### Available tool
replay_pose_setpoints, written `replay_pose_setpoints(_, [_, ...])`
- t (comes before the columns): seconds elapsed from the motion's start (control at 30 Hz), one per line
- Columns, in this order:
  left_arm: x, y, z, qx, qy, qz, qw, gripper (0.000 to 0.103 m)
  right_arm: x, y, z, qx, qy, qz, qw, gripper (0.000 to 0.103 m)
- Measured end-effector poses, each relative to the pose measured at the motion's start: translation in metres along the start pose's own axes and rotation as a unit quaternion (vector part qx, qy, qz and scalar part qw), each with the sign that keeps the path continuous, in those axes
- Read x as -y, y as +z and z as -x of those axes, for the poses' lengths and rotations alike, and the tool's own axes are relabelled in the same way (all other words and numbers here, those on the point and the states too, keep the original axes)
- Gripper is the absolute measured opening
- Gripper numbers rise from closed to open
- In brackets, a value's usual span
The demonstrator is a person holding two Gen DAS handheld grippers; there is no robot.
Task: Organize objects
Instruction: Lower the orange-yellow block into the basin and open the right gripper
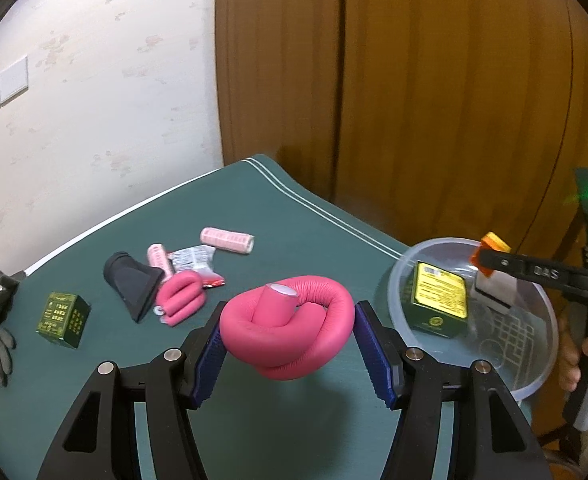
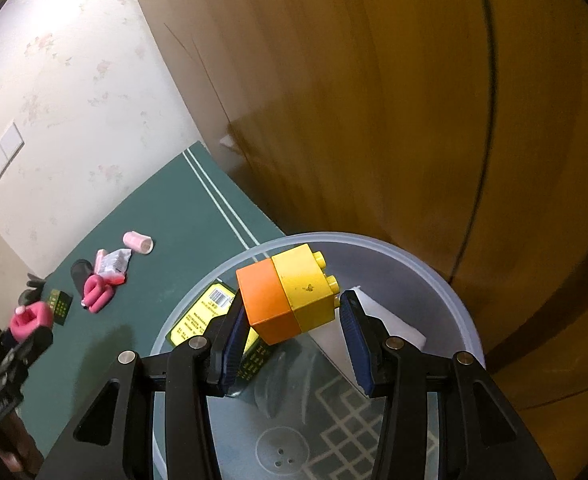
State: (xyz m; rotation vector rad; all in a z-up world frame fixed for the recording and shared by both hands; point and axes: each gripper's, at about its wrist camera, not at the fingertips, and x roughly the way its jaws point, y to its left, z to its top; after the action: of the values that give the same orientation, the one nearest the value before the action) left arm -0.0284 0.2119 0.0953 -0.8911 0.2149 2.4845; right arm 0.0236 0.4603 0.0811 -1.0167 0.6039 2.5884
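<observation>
Orange-yellow block pair [image 2: 288, 294], hard studded plastic, clamped in right gripper [image 2: 290, 334] jaws over clear plastic bowl [image 2: 446, 276], likely for drop-in. Green-yellow box [image 2: 204, 314] already lies inside. Left gripper [image 1: 290, 346] jaws squeeze knotted pink foam roller [image 1: 288, 326], soft and tubular, above green tabletop [image 1: 254, 208], near bowl.

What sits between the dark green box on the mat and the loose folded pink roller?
A black hair-dryer nozzle lies between the dark green box and the folded pink roller, its wide end touching the roller. The left wrist view shows it best.
</observation>
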Motion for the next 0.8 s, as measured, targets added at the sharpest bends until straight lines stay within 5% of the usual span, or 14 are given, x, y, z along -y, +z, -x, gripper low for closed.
replay_pose_setpoints(0.43, [0.02, -0.002, -0.015, -0.026, -0.04, -0.001, 0.9989, 0.065, 0.004, 0.007, -0.01, 0.011, 0.006, 0.004, 1.0, 0.048])
replay_pose_setpoints(0.8, [0.056, -0.002, -0.021, -0.036, -0.077, -0.035, 0.9957, 0.065, 0.002, 0.0, 0.012, 0.062, 0.01, 0.027, 0.998, 0.048])
